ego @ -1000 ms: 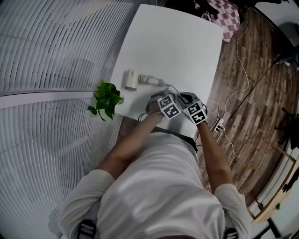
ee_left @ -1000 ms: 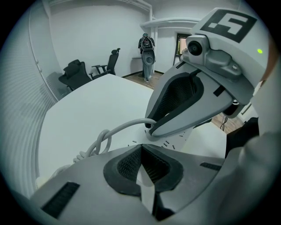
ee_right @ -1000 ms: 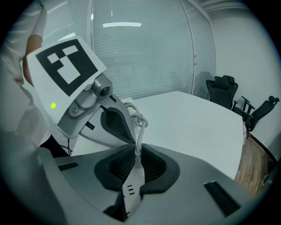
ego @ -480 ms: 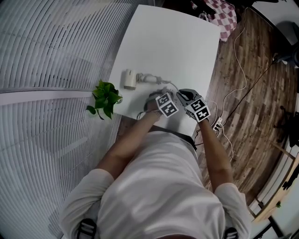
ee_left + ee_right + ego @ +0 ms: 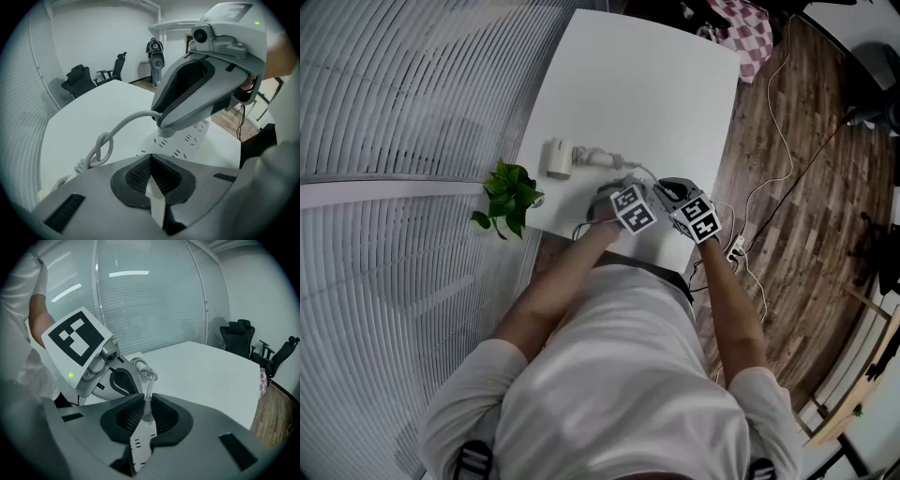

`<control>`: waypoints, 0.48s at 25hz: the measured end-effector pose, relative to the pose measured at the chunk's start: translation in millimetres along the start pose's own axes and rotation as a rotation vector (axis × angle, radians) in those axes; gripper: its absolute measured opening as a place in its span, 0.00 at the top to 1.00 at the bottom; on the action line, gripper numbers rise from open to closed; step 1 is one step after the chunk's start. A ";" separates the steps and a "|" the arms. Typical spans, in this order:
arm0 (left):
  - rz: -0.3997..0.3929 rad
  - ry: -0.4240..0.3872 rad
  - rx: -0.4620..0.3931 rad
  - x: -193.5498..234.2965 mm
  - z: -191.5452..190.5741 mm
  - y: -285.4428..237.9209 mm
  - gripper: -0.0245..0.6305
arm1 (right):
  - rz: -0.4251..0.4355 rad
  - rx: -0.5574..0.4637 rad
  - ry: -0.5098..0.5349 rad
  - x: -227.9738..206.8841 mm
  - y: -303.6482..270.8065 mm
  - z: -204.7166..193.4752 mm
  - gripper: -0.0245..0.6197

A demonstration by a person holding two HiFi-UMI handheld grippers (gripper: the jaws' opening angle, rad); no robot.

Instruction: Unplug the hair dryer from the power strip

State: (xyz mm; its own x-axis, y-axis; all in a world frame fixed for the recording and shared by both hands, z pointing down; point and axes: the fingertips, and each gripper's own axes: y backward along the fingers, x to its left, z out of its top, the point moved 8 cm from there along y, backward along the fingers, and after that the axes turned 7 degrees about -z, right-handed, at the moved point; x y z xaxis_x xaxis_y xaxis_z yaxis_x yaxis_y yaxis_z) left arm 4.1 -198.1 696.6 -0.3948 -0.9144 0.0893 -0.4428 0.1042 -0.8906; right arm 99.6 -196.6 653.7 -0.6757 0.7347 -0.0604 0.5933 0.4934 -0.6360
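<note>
A white hair dryer [image 5: 558, 157] lies at the table's left edge. Its grey cord [image 5: 605, 159], knotted partway [image 5: 101, 147], runs to a plug [image 5: 146, 411] in the white power strip [image 5: 187, 140] near the front edge. My right gripper [image 5: 146, 417] is shut on that plug, with the strip [image 5: 139, 448] right below the jaws. My left gripper [image 5: 157, 190] points steeply down, its pads shut on the strip's near end. The head view shows both grippers side by side, left [image 5: 614, 199] and right [image 5: 670, 194], and they hide the strip there.
A potted plant [image 5: 508, 195] stands by the table's [image 5: 656, 84] left front corner, next to slatted blinds. On the wooden floor to the right lie loose cables [image 5: 769, 187] and another socket block [image 5: 739, 248]. Office chairs [image 5: 239, 336] stand beyond the table's far end.
Both grippers keep their places and their grips. Only the head view has shifted a little.
</note>
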 end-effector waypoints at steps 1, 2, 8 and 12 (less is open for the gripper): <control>-0.004 0.000 0.001 -0.1 0.0 -0.1 0.92 | -0.003 0.004 0.006 -1.6 0.0 -0.6 0.86; -0.008 -0.001 0.003 0.0 0.1 -0.3 0.92 | -0.005 0.007 0.012 -3.2 -0.1 -0.6 0.86; -0.011 -0.015 0.003 -0.4 0.1 0.7 0.92 | -0.025 0.024 0.037 -14.3 -1.8 4.6 0.86; -0.016 -0.010 -0.001 0.9 -0.1 1.0 0.92 | -0.041 0.054 0.069 -23.6 -6.5 6.9 0.86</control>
State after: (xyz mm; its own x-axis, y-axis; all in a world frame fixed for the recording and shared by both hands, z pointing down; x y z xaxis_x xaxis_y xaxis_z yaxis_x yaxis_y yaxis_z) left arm 3.2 -198.7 695.8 -0.3795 -0.9198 0.0994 -0.4502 0.0898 -0.8884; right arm 108.7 -220.3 653.9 -0.6664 0.7453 0.0183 0.5400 0.4995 -0.6775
